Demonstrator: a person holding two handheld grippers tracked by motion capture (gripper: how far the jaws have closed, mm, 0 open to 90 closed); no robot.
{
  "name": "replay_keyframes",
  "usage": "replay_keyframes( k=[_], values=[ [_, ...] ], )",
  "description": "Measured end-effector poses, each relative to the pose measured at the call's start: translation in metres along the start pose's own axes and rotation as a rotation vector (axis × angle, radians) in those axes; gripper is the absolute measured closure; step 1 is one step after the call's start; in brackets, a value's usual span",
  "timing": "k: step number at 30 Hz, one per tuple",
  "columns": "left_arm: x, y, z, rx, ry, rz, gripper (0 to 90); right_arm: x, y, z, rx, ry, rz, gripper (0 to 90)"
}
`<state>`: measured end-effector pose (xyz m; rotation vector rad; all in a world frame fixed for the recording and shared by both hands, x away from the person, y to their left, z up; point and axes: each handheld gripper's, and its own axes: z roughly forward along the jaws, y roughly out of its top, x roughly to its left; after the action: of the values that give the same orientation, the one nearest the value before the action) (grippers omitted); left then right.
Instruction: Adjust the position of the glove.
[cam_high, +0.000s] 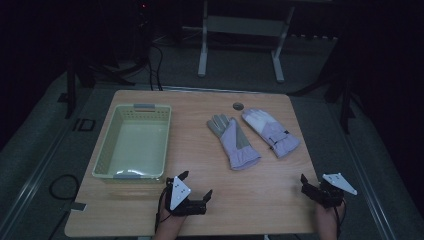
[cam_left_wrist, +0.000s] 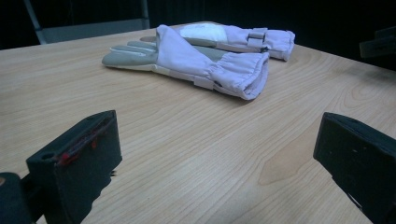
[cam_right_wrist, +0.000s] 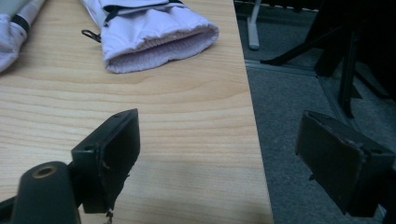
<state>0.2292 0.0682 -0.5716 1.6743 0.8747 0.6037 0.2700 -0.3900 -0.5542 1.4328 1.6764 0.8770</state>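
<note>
Left gripper (cam_high: 195, 186) and right gripper (cam_high: 314, 188), fingers released and empty, rest at the bench's (cam_high: 240, 200) near edge, facing two gloves (cam_high: 234, 141) right of the basket (cam_high: 134, 141), likely staged for packing.

Worktop (cam_high: 260, 195) was light wood, fine grain lines. Basket (cam_high: 104, 159) at 9 o'clock was pale cream-green, perforated walls, grey handle patches. Left glove (cam_high: 232, 140) was lilac with grey-green fingers and palm strip. Right glove (cam_high: 272, 131) at 2 o'clock was lilac, white patch, black strap. Small disc (cam_high: 238, 105) at 12 o'clock was dark grey. Left gripper (cam_high: 197, 184) and right gripper (cam_high: 306, 183) were black, pale grey plates. Floor (cam_high: 350, 150) was grey.
</note>
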Motion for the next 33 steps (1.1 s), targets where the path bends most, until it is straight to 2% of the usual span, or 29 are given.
replay_keyframes(
  k=[4,7,11,15,16,19,20,22,24,28,31,33],
  values=[
    [0.000,0.000,0.000,0.000,-0.002,-0.001,0.9,0.001,0.001,0.002,0.037,-0.008,-0.008,12.2],
    [0.000,0.000,0.000,0.000,-0.004,-0.002,0.9,-0.001,0.001,0.003,0.048,0.012,0.001,11.4],
    [0.001,0.000,0.000,-0.001,-0.005,-0.003,0.9,-0.003,0.000,0.002,0.060,0.008,0.003,11.3],
    [0.001,0.000,0.000,0.000,-0.007,-0.007,0.9,-0.005,0.001,0.003,0.113,0.032,0.012,11.1],
    [0.001,0.000,0.000,0.000,-0.008,-0.008,0.9,-0.005,0.002,0.004,0.133,0.052,0.017,11.2],
    [0.001,0.000,0.000,0.002,-0.008,-0.009,0.9,-0.009,0.002,0.008,0.207,0.180,0.101,13.2],
    [0.001,0.000,0.000,0.004,-0.008,-0.009,0.9,-0.009,0.002,0.008,0.219,0.187,0.104,13.3],
    [0.001,0.000,0.000,0.004,-0.008,-0.009,0.9,-0.006,0.004,0.009,0.219,0.197,0.067,14.7],
    [0.001,0.000,0.000,0.003,-0.008,-0.011,0.9,-0.003,0.009,0.008,0.226,0.212,0.067,17.5],
    [0.001,0.000,0.000,0.003,-0.012,-0.012,0.9,0.003,0.020,0.004,0.187,0.239,0.068,17.6],
    [0.002,0.000,0.001,0.006,-0.018,-0.018,0.9,0.008,0.030,0.003,0.185,0.249,0.064,16.4],
    [0.002,0.000,0.001,0.006,-0.019,-0.018,0.9,0.010,0.038,0.002,0.174,0.285,0.076,15.5]
  ],
)
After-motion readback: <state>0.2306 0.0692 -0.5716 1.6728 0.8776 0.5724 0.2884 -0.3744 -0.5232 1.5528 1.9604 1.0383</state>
